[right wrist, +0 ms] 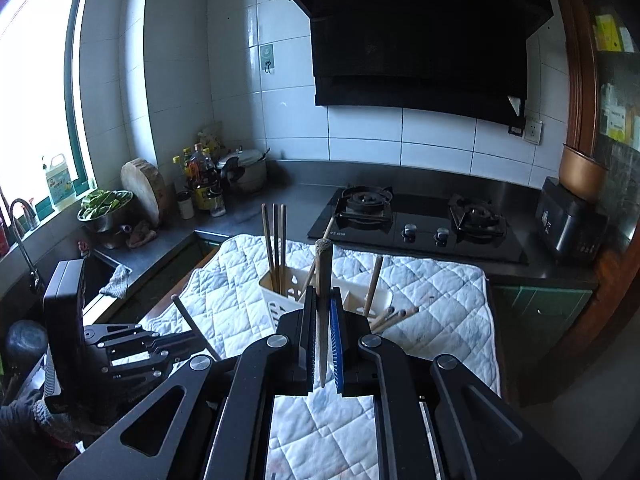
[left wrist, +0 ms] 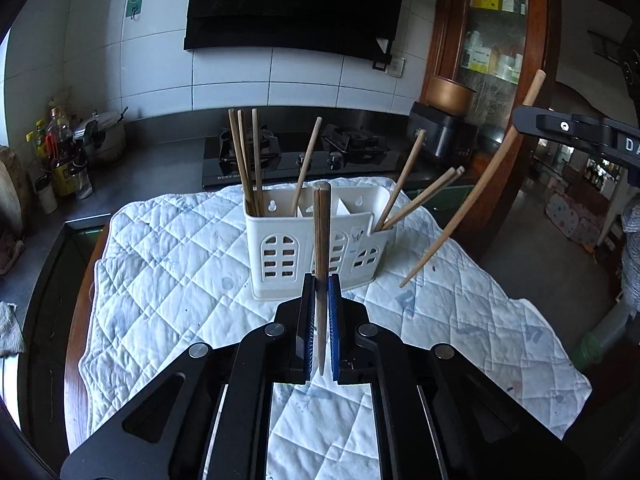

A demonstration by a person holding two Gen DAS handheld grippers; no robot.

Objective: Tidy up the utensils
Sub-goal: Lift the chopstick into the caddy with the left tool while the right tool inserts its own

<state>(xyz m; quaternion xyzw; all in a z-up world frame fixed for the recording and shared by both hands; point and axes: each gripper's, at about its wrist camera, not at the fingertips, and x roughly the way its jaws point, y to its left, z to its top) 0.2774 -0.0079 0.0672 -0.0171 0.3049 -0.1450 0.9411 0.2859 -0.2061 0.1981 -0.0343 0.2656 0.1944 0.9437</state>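
Note:
A white plastic utensil holder [left wrist: 316, 246] stands on a quilted white cloth [left wrist: 168, 280] and holds several wooden chopsticks [left wrist: 246, 160]. My left gripper [left wrist: 321, 292] is shut on a wooden chopstick [left wrist: 321, 236], held upright in front of the holder. My right gripper [right wrist: 323, 300] is shut on another wooden chopstick [right wrist: 322, 280], above and behind the holder [right wrist: 288, 300]. The right gripper [left wrist: 576, 132] with its chopstick [left wrist: 480, 188] shows at the right of the left wrist view. The left gripper [right wrist: 132, 348] shows at the lower left of the right wrist view.
A black gas hob [right wrist: 416, 220] sits on the dark counter behind the cloth, under a range hood [right wrist: 416, 40]. Bottles [right wrist: 202, 184], a pot [right wrist: 244, 168] and a wooden board [right wrist: 144, 188] crowd the left corner. A black appliance [right wrist: 568, 220] stands at the right.

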